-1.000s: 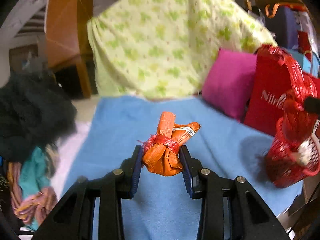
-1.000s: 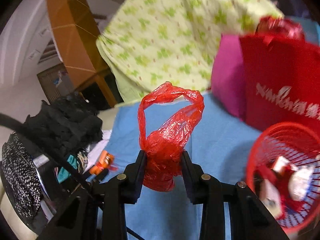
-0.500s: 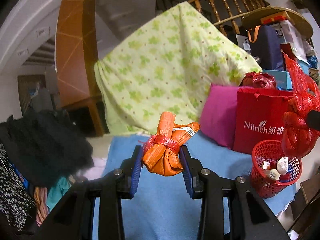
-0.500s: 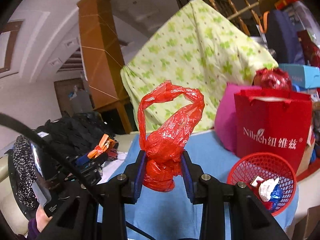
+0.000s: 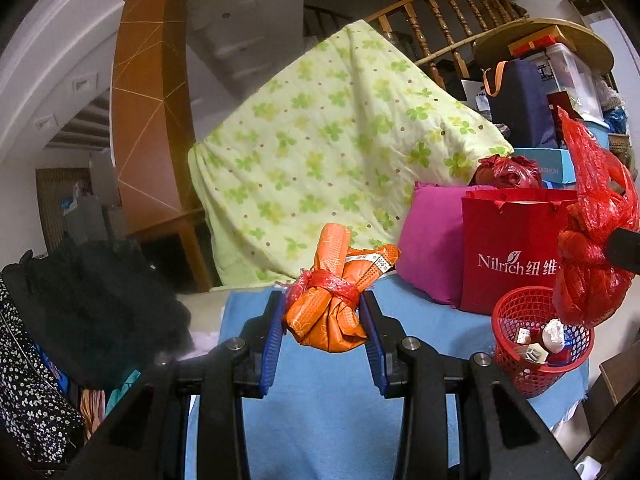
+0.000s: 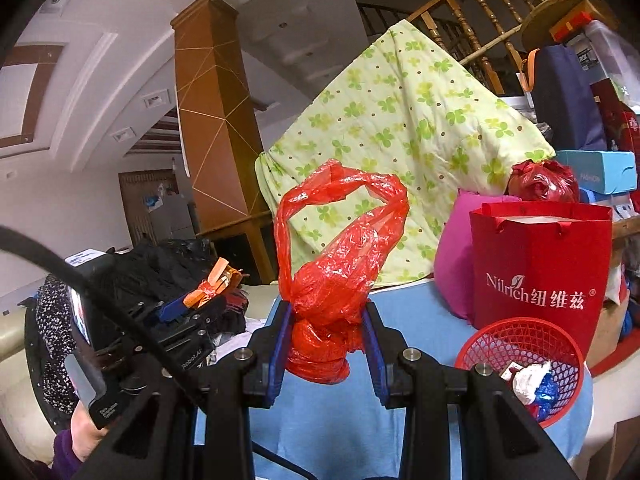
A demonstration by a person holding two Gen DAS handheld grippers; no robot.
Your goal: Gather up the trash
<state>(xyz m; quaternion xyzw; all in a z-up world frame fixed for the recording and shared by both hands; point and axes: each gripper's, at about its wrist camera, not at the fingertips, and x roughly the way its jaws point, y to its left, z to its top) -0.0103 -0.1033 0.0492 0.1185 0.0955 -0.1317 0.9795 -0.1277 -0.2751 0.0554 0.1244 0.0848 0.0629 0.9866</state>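
Observation:
My left gripper (image 5: 323, 320) is shut on an orange wrapper bundle (image 5: 334, 312) tied with a red band, held above the blue cloth (image 5: 320, 420). My right gripper (image 6: 326, 340) is shut on a crumpled red plastic bag (image 6: 336, 280); that bag also shows at the right edge of the left wrist view (image 5: 592, 248), just above the red mesh basket (image 5: 536, 376). The basket (image 6: 560, 412) holds several scraps of trash and stands at the lower right in the right wrist view. The left gripper with its orange bundle (image 6: 212, 284) shows at the left there.
A red Nilrich paper bag (image 5: 512, 256) and a magenta cushion (image 5: 432, 240) stand behind the basket. A green clover-print quilt (image 5: 328, 160) hangs at the back. Dark clothes (image 5: 92, 304) pile up at the left. Boxes and bags are stacked at the far right.
Both grippers have risen and pulled back from the blue cloth, each still holding its item. The basket now sits lower and further off in both views.

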